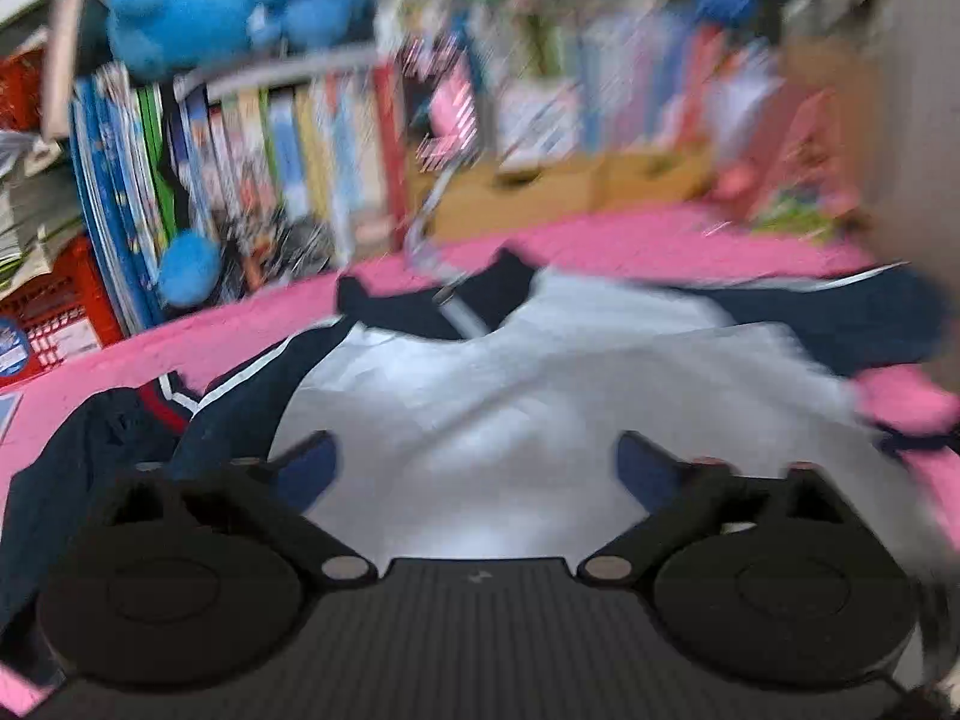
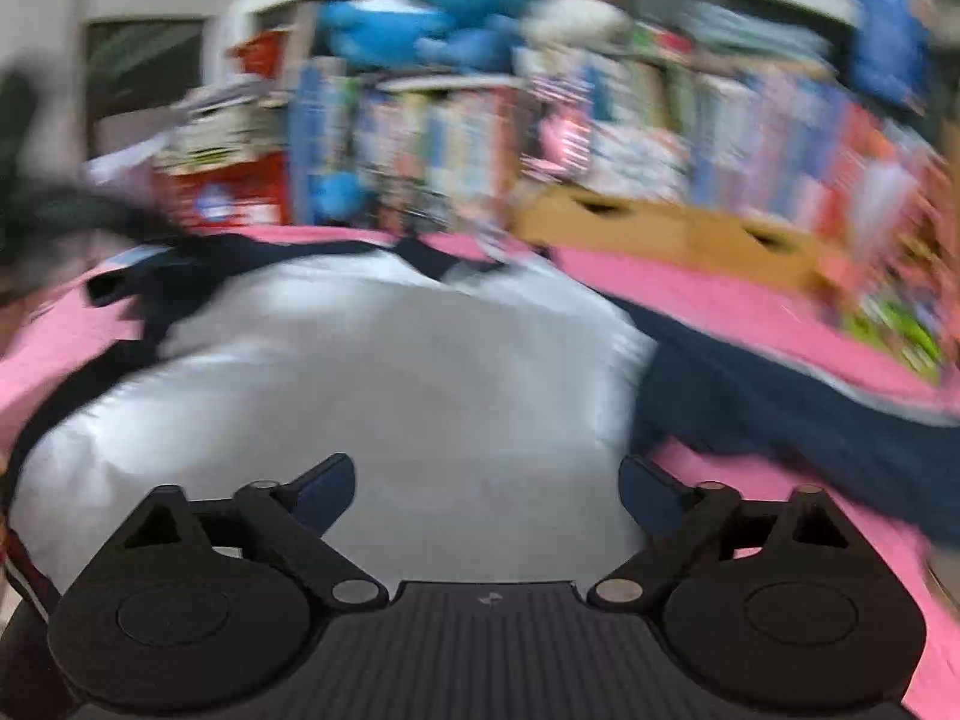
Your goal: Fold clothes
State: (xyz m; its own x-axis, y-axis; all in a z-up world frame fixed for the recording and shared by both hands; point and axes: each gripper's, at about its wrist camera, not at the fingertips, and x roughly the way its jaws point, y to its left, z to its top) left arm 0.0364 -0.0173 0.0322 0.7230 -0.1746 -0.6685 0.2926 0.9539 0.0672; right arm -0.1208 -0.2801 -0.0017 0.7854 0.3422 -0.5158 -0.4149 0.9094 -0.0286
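Note:
A white jacket with navy sleeves and collar [image 1: 480,396] lies spread on a pink surface [image 1: 630,240]. Its zipper and collar sit at the far side. In the left wrist view my left gripper [image 1: 477,468] hovers over the white body, jaws wide apart with nothing between them. In the right wrist view the same jacket [image 2: 372,372] fills the middle, its navy sleeve [image 2: 780,396] running off to the right. My right gripper [image 2: 486,489] stands open above the jacket's near right part, holding nothing. Both views are blurred.
A bookshelf packed with books [image 1: 288,156] rises behind the pink surface, with blue plush toys [image 1: 228,6] on top. Wooden boxes [image 1: 570,186] stand at the back edge. A red crate [image 1: 54,306] sits at the left.

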